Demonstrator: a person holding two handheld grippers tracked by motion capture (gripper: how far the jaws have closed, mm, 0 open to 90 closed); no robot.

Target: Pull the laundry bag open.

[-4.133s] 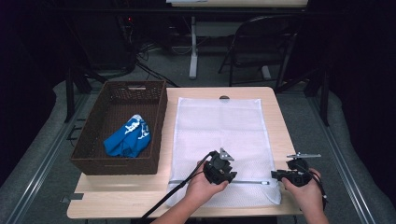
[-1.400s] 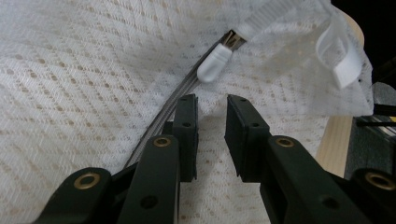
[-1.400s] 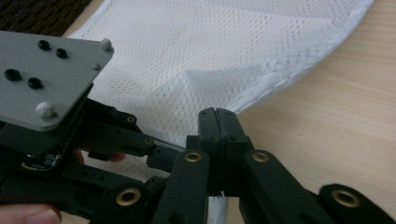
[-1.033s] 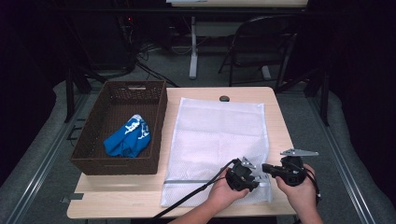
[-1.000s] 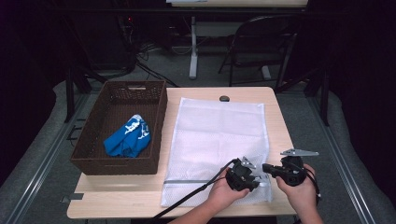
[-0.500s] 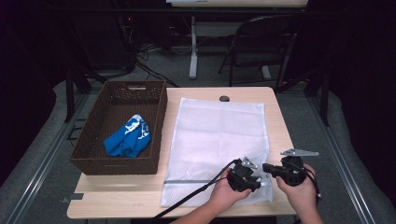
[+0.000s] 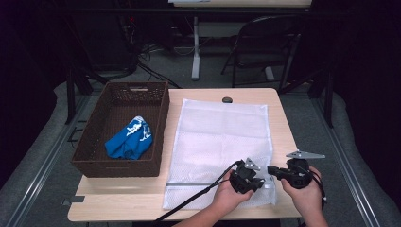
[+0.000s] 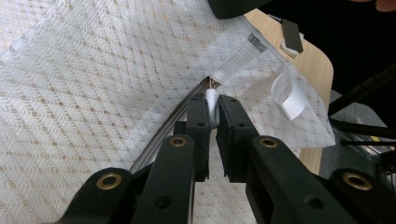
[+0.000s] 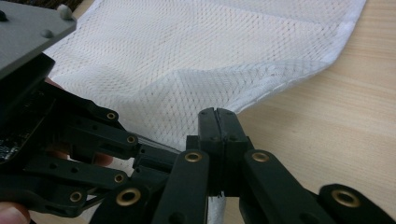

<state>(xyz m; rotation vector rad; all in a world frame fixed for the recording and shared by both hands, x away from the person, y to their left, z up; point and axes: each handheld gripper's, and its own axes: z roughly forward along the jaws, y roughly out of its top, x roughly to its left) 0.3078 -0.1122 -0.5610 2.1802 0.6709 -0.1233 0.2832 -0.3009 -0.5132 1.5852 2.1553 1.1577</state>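
A white mesh bag [image 7: 222, 137] lies flat on the wooden table [image 7: 283, 123], its grey zipper [image 7: 194, 183] running along the near end. My left gripper [image 7: 260, 178] sits at the zipper's right end; in the left gripper view its jaws [image 8: 212, 105] are shut on the white zipper pull [image 8: 213, 93], with the zipper [image 8: 163, 140] trailing back under them. My right gripper [image 7: 270, 170] faces it from the right. Its jaws [image 9: 218, 116] are pressed together on the bag's edge, and white fabric [image 9: 215, 210] shows below them.
A brown wicker basket [image 7: 161, 127] stands left of the bag with a blue cloth [image 7: 128, 139] inside. A small black knob [image 7: 227, 100] sits at the table's far edge. A white loop tag [image 8: 289, 95] hangs off the bag's corner near the table edge [image 8: 317, 70].
Over four seconds my left gripper slid right along the zipper until it met the right gripper, which came slightly left. In the last second both hands have stayed almost still.
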